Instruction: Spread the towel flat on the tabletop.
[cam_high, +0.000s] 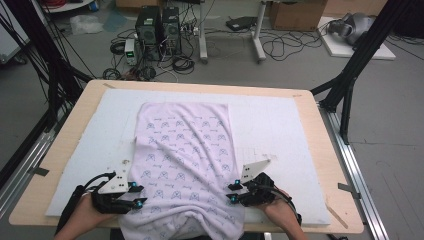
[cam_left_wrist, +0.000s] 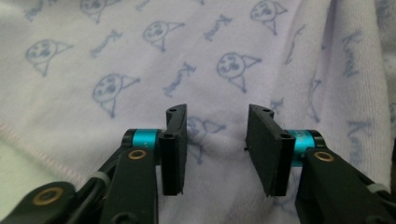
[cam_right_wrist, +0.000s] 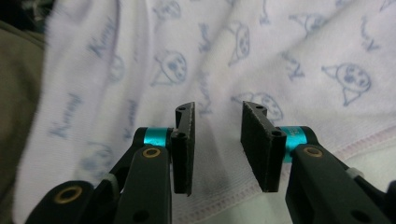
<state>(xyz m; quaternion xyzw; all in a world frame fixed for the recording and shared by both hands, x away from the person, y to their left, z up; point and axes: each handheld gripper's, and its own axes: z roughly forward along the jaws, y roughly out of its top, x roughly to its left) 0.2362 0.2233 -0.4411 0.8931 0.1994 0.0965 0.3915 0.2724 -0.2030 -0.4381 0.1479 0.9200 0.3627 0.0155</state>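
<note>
1. The left gripper (cam_high: 131, 194) sits at the near left edge of the towel (cam_high: 187, 150), jaws spread with nothing between them; in the left gripper view they hover over printed cloth, a stitched hem running just to their left.
2. The right gripper (cam_high: 235, 192) mirrors it at the near right edge, jaws likewise parted and empty, the hem passing below its fingertips (cam_right_wrist: 184, 140) in the right gripper view.
3. The towel lies spread lengthwise on the white foam board (cam_high: 280, 130), its near end spilling over the table (cam_high: 80, 115) edge toward the person, creases fanning from the middle.
4. It looks soft, light and limp: it should bunch and sag rather than hold shape, so the firmest hold is likely on the hemmed edges near the corners.
</note>
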